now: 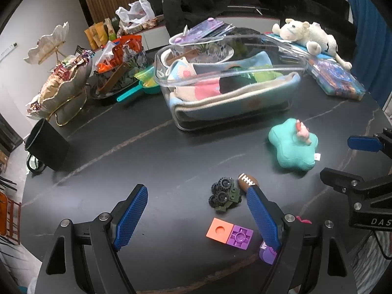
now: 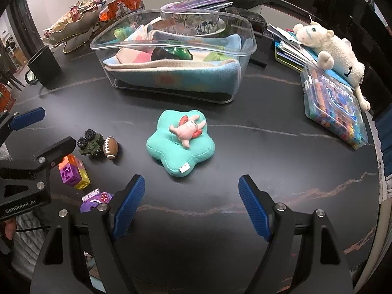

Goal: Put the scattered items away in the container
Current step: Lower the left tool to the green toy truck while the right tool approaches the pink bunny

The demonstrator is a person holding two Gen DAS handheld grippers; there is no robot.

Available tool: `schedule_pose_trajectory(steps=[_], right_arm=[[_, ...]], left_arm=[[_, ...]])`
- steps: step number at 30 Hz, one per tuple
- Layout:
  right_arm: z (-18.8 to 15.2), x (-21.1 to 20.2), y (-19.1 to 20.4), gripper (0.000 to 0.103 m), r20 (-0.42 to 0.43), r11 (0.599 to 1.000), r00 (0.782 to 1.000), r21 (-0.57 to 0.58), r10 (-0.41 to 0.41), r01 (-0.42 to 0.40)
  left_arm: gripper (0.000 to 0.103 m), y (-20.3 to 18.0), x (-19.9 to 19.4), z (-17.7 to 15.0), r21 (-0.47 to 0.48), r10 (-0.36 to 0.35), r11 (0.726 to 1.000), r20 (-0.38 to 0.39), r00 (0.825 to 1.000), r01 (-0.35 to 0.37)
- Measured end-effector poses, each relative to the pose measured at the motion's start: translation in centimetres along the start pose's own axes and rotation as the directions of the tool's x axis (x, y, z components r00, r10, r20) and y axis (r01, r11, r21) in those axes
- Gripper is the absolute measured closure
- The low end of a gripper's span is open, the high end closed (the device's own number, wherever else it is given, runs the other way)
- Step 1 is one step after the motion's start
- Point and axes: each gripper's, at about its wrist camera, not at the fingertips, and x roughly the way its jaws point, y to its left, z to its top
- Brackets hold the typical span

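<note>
Both grippers [image 1: 196, 196] [image 2: 191, 183] agape; ribbed pads, plush star [image 2: 180, 143], clear tub [image 2: 171, 49].

Showing black with pale veins across the surface [image 2: 281, 147]. Glowing teal on the star cushion [image 2: 180, 147], pink on the small figure [image 2: 187, 129] atop it. Wearing brown with white laces on the toy football [image 2: 110, 147]. Flashing ridged blue on claw pads [image 2: 128, 205].

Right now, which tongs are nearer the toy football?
Left. The left tongs have a pad beside the toy football; the right tongs sit well off to its right.
</note>
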Motion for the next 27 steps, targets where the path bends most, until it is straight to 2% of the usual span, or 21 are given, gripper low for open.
schedule_pose_trajectory(steps=[10, 14, 20, 27], right_arm=[[-0.2, 0.9, -0.1, 0.026, -0.004, 1.000, 1.000, -0.005, 0.008, -0.008], [-0.1, 1.4, -0.1, 0.026, -0.010, 1.000, 1.000, -0.011, 0.011, -0.011], [0.1, 1.6, -0.2, 0.026, -0.011, 1.000, 1.000, -0.017, 0.013, -0.013], [0.3, 2.6, -0.3, 0.026, -0.029, 0.999, 0.999, -0.018, 0.030, -0.030]], left_arm=[[0.023, -0.2, 1.3, -0.8, -0.004, -0.015, 1.000, -0.024, 1.000, 0.015], [0.023, -0.4, 1.9, -0.8, 0.016, 0.027, 1.000, -0.025, 0.999, -0.026], [0.023, -0.3, 3.0, -0.9, -0.011, -0.031, 0.999, -0.063, 0.998, 0.031], [0.023, -0.7, 3.9, -0.9, 0.008, -0.011, 1.000, -0.078, 0.997, 0.012]])
